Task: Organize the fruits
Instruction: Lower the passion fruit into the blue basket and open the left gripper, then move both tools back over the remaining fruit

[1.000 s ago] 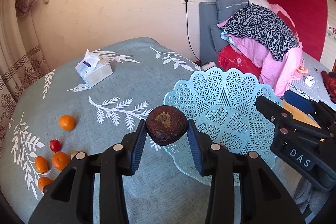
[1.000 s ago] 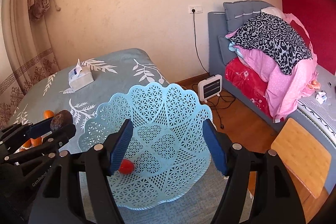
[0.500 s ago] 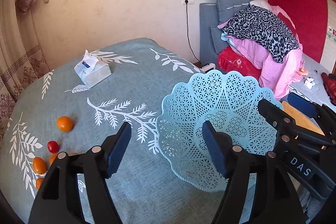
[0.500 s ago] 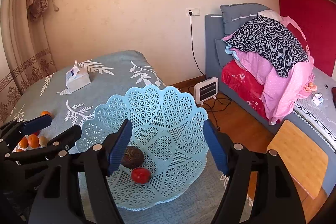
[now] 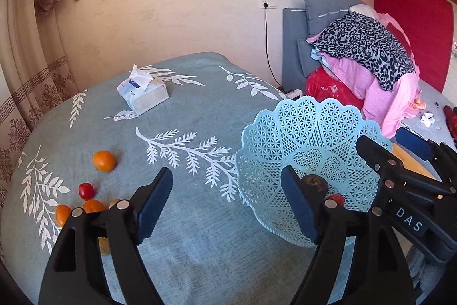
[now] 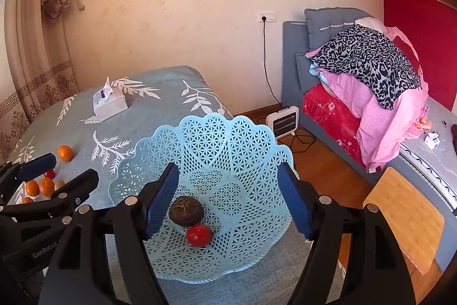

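Fruits, small firm round oranges [image 5: 104, 161] on the teal leaf-print table [image 5: 182, 219] at nine o'clock of the light-blue plastic lattice basket [image 5: 314, 133], suit a gentle side pinch; both left claw [image 5: 227, 205] and right claw [image 6: 228, 200] gape empty.

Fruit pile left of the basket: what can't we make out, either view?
- Left wrist view: the loose fruit cluster is partly behind the left gripper's finger, so no full count.
- Right wrist view: the same cluster is small and cut by the left gripper's fingers.
- Left wrist view: in the basket, the dark brown fruit and red fruit are half hidden by a finger.
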A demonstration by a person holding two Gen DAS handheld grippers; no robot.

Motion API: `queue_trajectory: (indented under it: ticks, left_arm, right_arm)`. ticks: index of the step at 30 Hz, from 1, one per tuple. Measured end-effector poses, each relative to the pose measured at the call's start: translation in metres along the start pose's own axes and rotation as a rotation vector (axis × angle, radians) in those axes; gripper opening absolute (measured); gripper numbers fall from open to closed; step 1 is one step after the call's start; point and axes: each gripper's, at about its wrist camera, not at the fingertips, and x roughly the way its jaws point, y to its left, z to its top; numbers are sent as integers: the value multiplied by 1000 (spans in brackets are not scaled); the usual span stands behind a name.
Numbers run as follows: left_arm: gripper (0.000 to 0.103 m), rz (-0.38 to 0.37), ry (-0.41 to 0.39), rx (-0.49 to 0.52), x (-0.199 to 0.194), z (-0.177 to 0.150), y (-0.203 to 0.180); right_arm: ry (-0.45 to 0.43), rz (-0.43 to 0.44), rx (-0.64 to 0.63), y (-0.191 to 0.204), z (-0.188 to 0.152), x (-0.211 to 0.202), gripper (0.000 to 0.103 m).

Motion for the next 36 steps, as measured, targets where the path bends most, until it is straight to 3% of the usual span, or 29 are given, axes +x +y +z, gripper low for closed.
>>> queue_trajectory:
  ticks: [5,15,26,36]
  left_arm:
    - [78,23,1,-18,-3,-5,11]
    - [78,86,6,-71,-11,-20,47]
    - [78,182,-9,-139,-23,-36,96]
    - [78,216,-10,-187,-30,-53,132]
  right_arm:
    - [7,5,-19,8,-2,0,79]
    - [33,110,-41,33,-6,-1,79]
    - [70,156,-119,76,-13,2,79]
    - [97,213,-193,121,-20,6,79]
